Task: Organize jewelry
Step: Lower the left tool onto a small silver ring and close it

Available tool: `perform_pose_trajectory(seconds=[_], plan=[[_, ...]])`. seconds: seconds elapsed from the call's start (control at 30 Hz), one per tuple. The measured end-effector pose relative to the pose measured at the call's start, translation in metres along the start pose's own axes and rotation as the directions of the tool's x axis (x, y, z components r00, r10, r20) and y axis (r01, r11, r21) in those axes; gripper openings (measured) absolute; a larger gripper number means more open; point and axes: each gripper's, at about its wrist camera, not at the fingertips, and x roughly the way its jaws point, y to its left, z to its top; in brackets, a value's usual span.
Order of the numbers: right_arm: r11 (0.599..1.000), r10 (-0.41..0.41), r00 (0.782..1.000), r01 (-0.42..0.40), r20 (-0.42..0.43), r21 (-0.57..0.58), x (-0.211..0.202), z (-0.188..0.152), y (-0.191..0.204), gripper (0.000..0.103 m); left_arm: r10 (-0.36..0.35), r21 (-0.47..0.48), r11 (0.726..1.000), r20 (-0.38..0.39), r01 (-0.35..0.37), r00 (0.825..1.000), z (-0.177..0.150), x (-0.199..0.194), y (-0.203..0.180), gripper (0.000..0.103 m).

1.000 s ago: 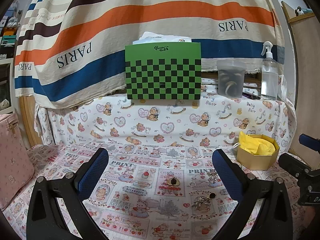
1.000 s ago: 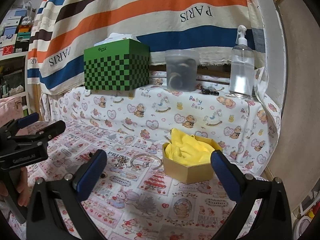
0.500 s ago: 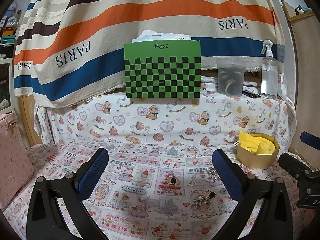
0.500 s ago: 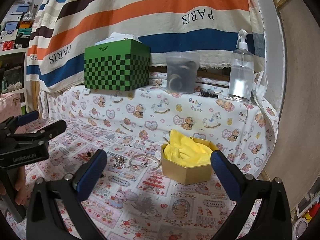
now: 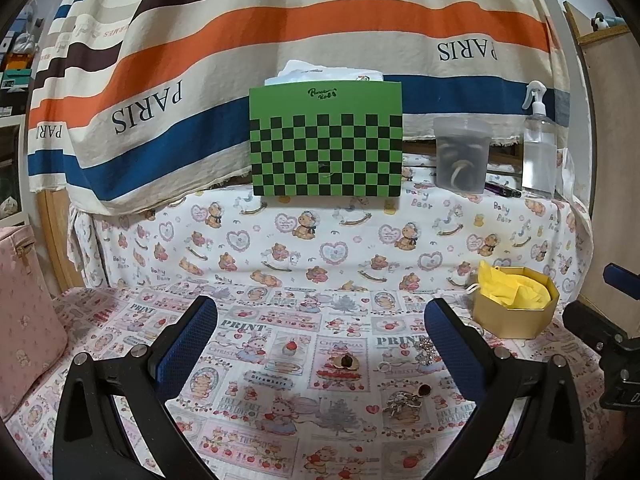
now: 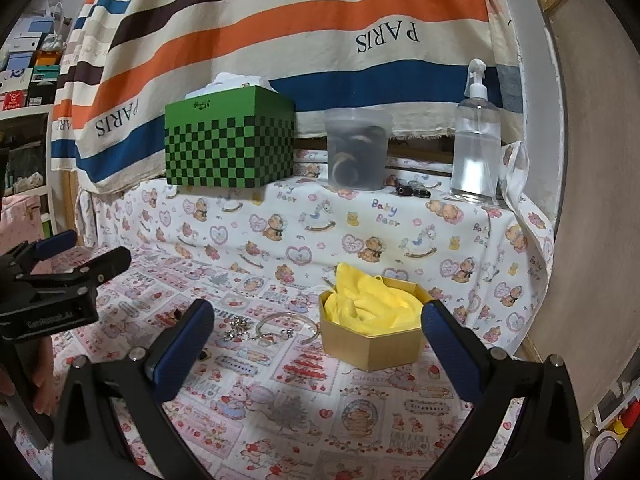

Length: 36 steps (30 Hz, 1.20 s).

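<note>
A gold hexagonal box (image 5: 516,310) lined with yellow tissue sits on the patterned cloth at the right; in the right wrist view it is the gold box (image 6: 372,344). Small jewelry pieces lie on the cloth: a dark earring (image 5: 346,361), a sparkly brooch (image 5: 425,347), a silver cluster (image 5: 400,400). A silver bangle (image 6: 288,322) and a sparkly piece (image 6: 237,328) lie left of the box. My left gripper (image 5: 320,340) is open and empty above the cloth. My right gripper (image 6: 316,344) is open and empty, in front of the box.
A green checkered box (image 5: 326,140), a clear tub (image 5: 462,156) and a spray bottle (image 5: 540,148) stand on the raised ledge behind. A pink bag (image 5: 24,320) is at the left. A striped cloth hangs behind.
Both grippers have shifted only slightly; the views moved a little. Nothing was taken hold of or moved on the cloth.
</note>
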Motion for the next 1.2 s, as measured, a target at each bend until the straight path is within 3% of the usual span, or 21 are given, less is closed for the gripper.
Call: perform_pose_trajectory(seconds=[0.23,0.33,0.37,0.4,0.53,0.63,0.73,0.9,0.93,1.03,1.07,1.2], plan=[[1.000,0.002,1.000,-0.002,-0.006,0.003,0.001,0.000,0.000,0.103,-0.003,-0.008,1.000,-0.032,0.003,0.999,0.001,0.006,0.001,0.103],[1.000,0.001,1.000,0.000,-0.019,0.020,0.004,0.000,-0.003,0.103,-0.040,0.002,0.999,-0.147,0.041,0.988,0.002,0.027,0.003,0.102],[1.000,0.004,1.000,-0.003,-0.024,0.030,0.006,0.000,-0.005,0.103,-0.040,0.002,0.999,-0.201,0.042,0.979,0.003,0.036,0.004,0.099],[0.999,0.009,0.999,-0.008,-0.032,0.041,0.008,0.000,-0.007,0.103,-0.052,-0.019,0.999,-0.237,0.049,0.970,0.004,0.043,0.008,0.089],[0.996,0.018,0.996,-0.010,-0.091,0.090,0.018,-0.002,-0.016,0.103,-0.193,-0.179,0.974,-0.349,0.137,0.917,0.003,0.064,0.029,0.076],[0.993,0.011,0.994,0.002,-0.112,0.118,0.021,-0.003,-0.023,0.103,-0.238,-0.188,0.967,-0.399,0.175,0.885,-0.005,0.069,0.028,0.066],[0.991,0.006,0.992,0.011,-0.128,0.135,0.023,-0.004,-0.026,0.103,-0.294,-0.179,0.955,-0.459,0.237,0.839,-0.012,0.070,0.017,0.057],[0.991,0.000,0.989,0.020,-0.148,0.134,0.026,-0.006,-0.026,0.103,-0.315,-0.185,0.949,-0.538,0.255,0.782,-0.023,0.077,0.007,0.047],[0.991,0.000,0.989,0.020,-0.146,0.135,0.026,-0.005,-0.026,0.103,-0.328,-0.207,0.945,-0.554,0.255,0.765,-0.025,0.081,0.008,0.039],[0.991,-0.006,0.990,0.025,-0.141,0.134,0.025,-0.005,-0.026,0.103,-0.457,-0.358,0.886,-0.569,0.295,0.683,-0.031,0.088,0.016,0.037],[0.991,-0.005,0.990,0.024,-0.143,0.135,0.025,-0.005,-0.026,0.103,-0.477,-0.383,0.874,-0.569,0.298,0.670,-0.030,0.091,0.017,0.037],[0.990,-0.004,0.989,0.024,-0.146,0.136,0.026,-0.005,-0.026,0.103,-0.492,-0.412,0.863,-0.560,0.291,0.667,-0.029,0.088,0.021,0.036]])
